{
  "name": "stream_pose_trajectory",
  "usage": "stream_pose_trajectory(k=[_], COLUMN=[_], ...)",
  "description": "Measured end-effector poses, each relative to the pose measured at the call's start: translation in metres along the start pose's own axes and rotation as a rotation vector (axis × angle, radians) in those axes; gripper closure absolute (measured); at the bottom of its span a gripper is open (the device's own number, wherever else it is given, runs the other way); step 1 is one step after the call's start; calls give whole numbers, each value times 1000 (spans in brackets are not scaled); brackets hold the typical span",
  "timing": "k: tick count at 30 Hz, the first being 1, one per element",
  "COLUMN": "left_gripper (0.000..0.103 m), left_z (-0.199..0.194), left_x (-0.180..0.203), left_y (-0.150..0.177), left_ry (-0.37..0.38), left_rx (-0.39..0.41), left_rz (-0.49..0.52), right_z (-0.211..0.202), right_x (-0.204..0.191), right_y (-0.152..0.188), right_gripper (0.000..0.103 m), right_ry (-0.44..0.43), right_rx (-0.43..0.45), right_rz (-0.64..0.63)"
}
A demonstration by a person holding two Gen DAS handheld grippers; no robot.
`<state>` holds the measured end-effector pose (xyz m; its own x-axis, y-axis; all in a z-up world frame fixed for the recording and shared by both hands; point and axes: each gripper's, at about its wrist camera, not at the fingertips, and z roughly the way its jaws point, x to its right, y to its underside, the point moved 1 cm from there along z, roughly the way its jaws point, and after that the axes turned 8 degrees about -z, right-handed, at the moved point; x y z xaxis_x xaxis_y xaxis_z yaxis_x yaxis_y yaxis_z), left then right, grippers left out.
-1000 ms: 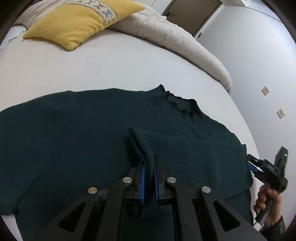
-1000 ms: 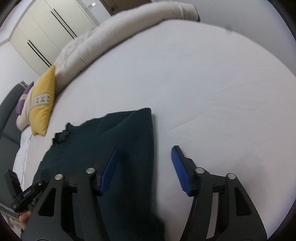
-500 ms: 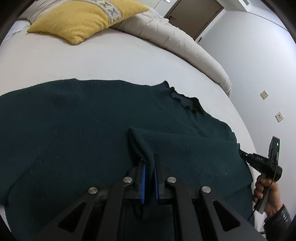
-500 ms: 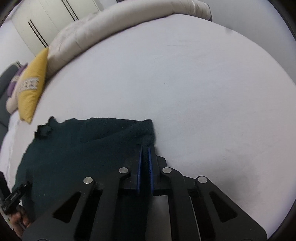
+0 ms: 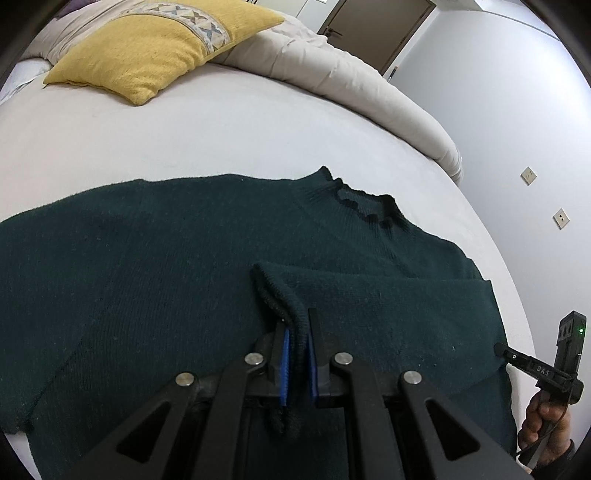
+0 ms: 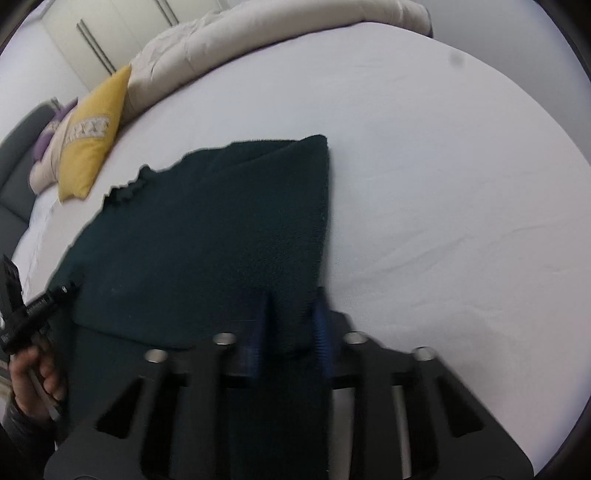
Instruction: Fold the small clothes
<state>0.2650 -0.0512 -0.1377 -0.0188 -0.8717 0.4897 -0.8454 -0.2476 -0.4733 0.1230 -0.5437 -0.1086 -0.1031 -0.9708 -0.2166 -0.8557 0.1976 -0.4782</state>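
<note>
Nearest in, the left claw is pinched tight on a ridge of the dark green sweater, a sleeve cuff by the look of it, lifted off the body of the garment. Over on the right wrist view, the right claw sits blurred, its blue pads a little apart with a thick folded edge of knit between them; whether it is truly gripping I cannot tell.

The sweater lies spread on the white bed, frilled collar toward the far side, one side panel already laid over the front. To do this fold well, I'd say carry the pinched cloth low and level across the chest, keep both holds moving together so the knit doesn't stretch or drag the layer beneath, and set it down flat before letting go.

Beyond the garment, smooth sheet, then a yellow cushion and a rolled beige duvet along the bed's far edge. Further still, a brown door and, in the other view, white wardrobe doors.
</note>
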Motion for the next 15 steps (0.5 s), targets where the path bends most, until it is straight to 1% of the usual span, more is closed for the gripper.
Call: stream_pose_trajectory(k=[1,3,4,5,6,8,10,11,12,13,14,15], left_gripper=[94,94,94,93,91,91,90,85,72,64,49,40], left_z=[-2,-4,-1,3,8,10,5,1,-12,-26,-40,-61], left_x=[0,0,-1,-3,-7,-11,-11,-11,-11,-13,-16,-24], left_y=[0,0,2,3,4,1,-2,-3,-3,-4,-4,-3], left_ry=[1,2,-2,-3,3,29,41,46,45,49,56,56], left_rx=[6,19,17,13,15,7,-9,-12,1,27,54,91], left_rz=[0,-1,-2,-3,-5,-27,-23,-21,-19,-23,-30,-39], right_z=[-4,-10,-9,-2,4,7,6,-1,-9,-18,-30,-45], right_x=[3,3,5,11,16,23,27,24,20,17,11,3], right_y=[0,1,4,8,12,16,14,13,13,13,14,15], right_gripper=[94,95,95,95,96,97,94,90,86,86,86,85], right_ry=[-5,16,15,7,-7,-43,-73,-68,-38,-17,-1,10], right_rx=[12,42,43,37,47,70,73,76,78,96,131,175], right_rz=[22,22,29,41,46,72,84,80,83,81,71,54])
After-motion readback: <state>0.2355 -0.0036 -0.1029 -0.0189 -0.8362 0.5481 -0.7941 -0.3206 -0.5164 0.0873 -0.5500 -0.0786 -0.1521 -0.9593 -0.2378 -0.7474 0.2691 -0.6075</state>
